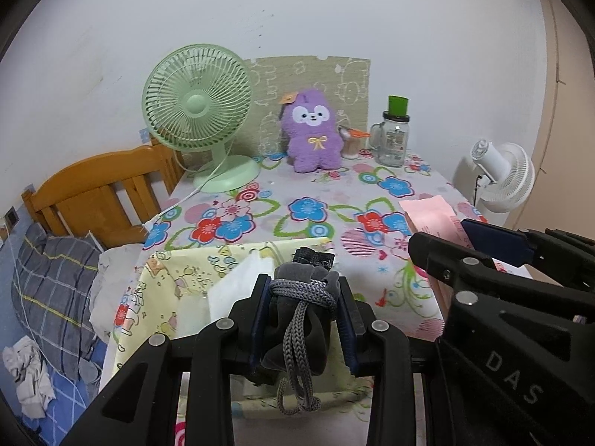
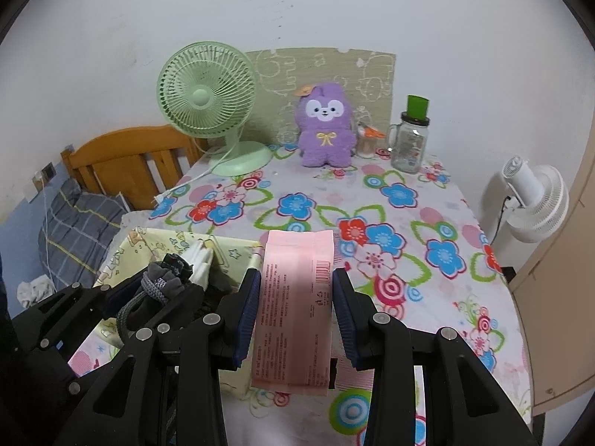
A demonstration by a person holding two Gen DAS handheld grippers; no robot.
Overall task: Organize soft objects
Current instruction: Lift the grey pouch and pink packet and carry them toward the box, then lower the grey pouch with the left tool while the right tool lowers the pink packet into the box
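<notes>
My left gripper [image 1: 303,319] is shut on a grey drawstring pouch [image 1: 297,330], held above a yellow cartoon-print fabric box [image 1: 163,290] at the table's near left. A white folded item [image 1: 238,286] stands in the box. My right gripper [image 2: 295,319] is shut on a pink packet [image 2: 293,308], held over the floral tablecloth [image 2: 427,223] just right of the box [image 2: 167,241]. The pouch [image 2: 163,290] and left gripper also show at the left of the right wrist view. A purple plush toy [image 1: 314,133] sits upright at the table's back.
A green desk fan [image 1: 197,111] stands at the back left, its cord trailing off the table. A glass jar with a green lid [image 1: 394,137] and a small cup [image 1: 351,143] stand at the back right. A white fan [image 1: 502,174] stands beyond the right edge; a wooden bed [image 1: 96,193] lies left.
</notes>
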